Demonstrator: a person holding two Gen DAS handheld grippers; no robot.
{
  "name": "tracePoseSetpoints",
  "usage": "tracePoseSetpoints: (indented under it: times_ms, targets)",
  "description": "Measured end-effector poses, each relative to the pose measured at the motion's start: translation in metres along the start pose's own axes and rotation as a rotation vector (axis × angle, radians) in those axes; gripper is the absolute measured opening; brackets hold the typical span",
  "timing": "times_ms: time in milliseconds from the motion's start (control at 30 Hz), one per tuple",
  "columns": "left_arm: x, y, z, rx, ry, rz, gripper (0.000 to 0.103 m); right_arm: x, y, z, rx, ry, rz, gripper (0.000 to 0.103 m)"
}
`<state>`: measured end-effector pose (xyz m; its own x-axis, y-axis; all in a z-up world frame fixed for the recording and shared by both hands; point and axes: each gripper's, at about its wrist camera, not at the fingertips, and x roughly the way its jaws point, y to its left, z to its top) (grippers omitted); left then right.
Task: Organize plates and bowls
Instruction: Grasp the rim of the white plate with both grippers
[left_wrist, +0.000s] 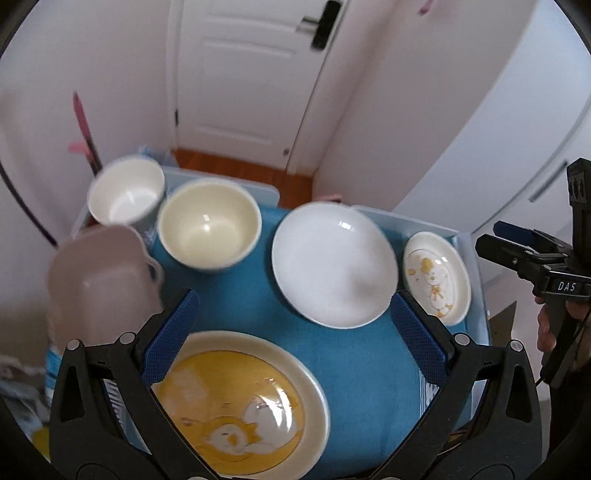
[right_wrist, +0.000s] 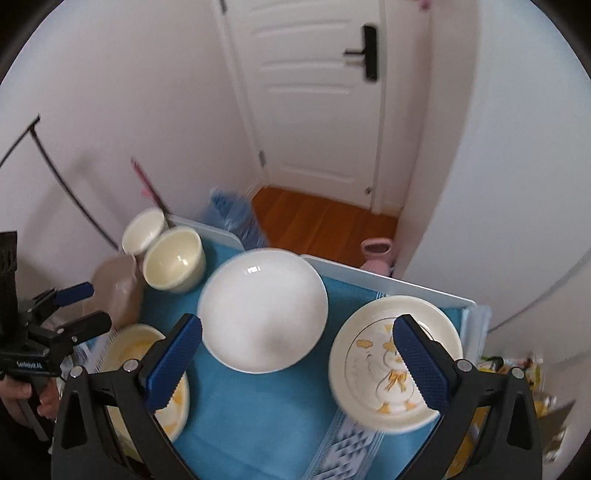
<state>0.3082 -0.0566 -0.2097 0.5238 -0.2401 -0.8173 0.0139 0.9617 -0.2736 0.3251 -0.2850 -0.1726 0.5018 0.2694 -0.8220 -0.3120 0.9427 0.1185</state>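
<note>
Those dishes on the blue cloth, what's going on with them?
A person holds a two-finger tool in each hand above a table of dishes to be sorted. Both the left tool and the right tool hang open and hold nothing. On the blue cloth sit a white plate, a yellow plate, a small duck plate, a cream bowl and a white cup.

White letters reading "DAS" are showing on the black body of the right tongs (left_wrist: 517, 251) in the left wrist view. A white word is showing on the left tongs (right_wrist: 79, 306), too blurred to read.
</note>
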Motion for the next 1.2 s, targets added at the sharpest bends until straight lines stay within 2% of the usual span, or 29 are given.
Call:
tracePoseSetpoints:
  times_ms: [67, 133, 167, 233, 300, 467, 600, 667, 733, 767, 933, 1200]
  targets:
    - [0.023, 0.000, -0.003, -0.035, 0.033, 0.022, 0.098, 0.026, -0.014, 0.005, -0.037, 0.054, 0.046, 0.095]
    - [0.043, -0.002, -0.003, -0.073, 0.060, 0.041, 0.088, 0.061, -0.026, 0.007, -0.068, 0.120, 0.097, 0.083]
    - [0.056, -0.001, -0.004, -0.103, 0.078, 0.052, 0.086, 0.068, -0.029, 0.004, -0.074, 0.137, 0.115, 0.081]
    - [0.075, -0.001, -0.009, -0.139, 0.099, 0.066, 0.078, 0.095, -0.038, 0.004, -0.085, 0.183, 0.165, 0.067]
    - [0.091, -0.003, -0.014, -0.160, 0.115, 0.081, 0.074, 0.120, -0.043, 0.003, -0.108, 0.224, 0.208, 0.062]
    - [0.118, -0.008, -0.022, -0.170, 0.144, 0.111, 0.063, 0.152, -0.042, -0.003, -0.167, 0.273, 0.256, 0.051]
    - [0.130, -0.010, -0.027, -0.181, 0.152, 0.124, 0.047, 0.170, -0.047, -0.003, -0.193, 0.294, 0.282, 0.035]
    - [0.134, -0.011, -0.031, -0.189, 0.156, 0.130, 0.038, 0.174, -0.047, -0.004, -0.206, 0.297, 0.291, 0.035]
    - [0.139, -0.010, -0.030, -0.198, 0.164, 0.129, 0.023, 0.179, -0.049, -0.005, -0.216, 0.295, 0.300, 0.027]
    - [0.142, -0.010, -0.032, -0.202, 0.171, 0.130, 0.020, 0.179, -0.049, -0.005, -0.221, 0.295, 0.307, 0.025]
    - [0.146, -0.014, -0.034, -0.202, 0.167, 0.155, 0.017, 0.180, -0.048, -0.007, -0.250, 0.294, 0.305, 0.019]
    - [0.144, -0.030, -0.036, -0.177, 0.156, 0.184, 0.017, 0.182, -0.043, -0.009, -0.288, 0.289, 0.289, 0.019]
